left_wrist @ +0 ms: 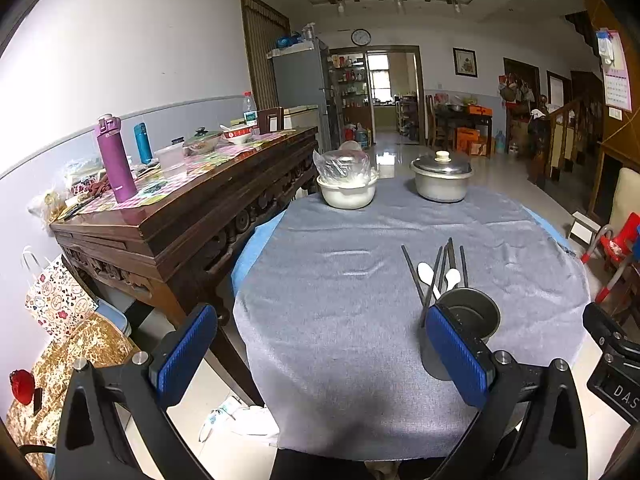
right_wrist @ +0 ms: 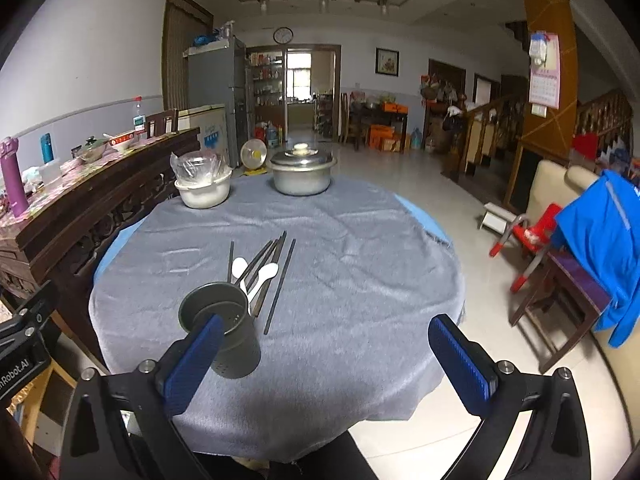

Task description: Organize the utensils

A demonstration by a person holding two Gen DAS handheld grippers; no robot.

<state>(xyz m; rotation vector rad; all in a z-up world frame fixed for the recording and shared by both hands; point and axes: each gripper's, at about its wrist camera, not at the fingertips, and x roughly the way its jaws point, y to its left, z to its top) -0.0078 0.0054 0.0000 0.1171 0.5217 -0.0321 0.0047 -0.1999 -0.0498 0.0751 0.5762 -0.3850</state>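
Observation:
A dark metal utensil holder stands empty on the grey tablecloth. Behind it lie several dark chopsticks and two white spoons in a loose pile. My left gripper is open and empty, above the near table edge, with the holder just behind its right finger. My right gripper is open and empty, with the holder behind its left finger. The right gripper's body shows at the right edge of the left wrist view.
A covered metal pot and a white bowl with a plastic bag stand at the table's far side. A cluttered wooden sideboard stands at the left. Chairs with a blue cloth stand at the right.

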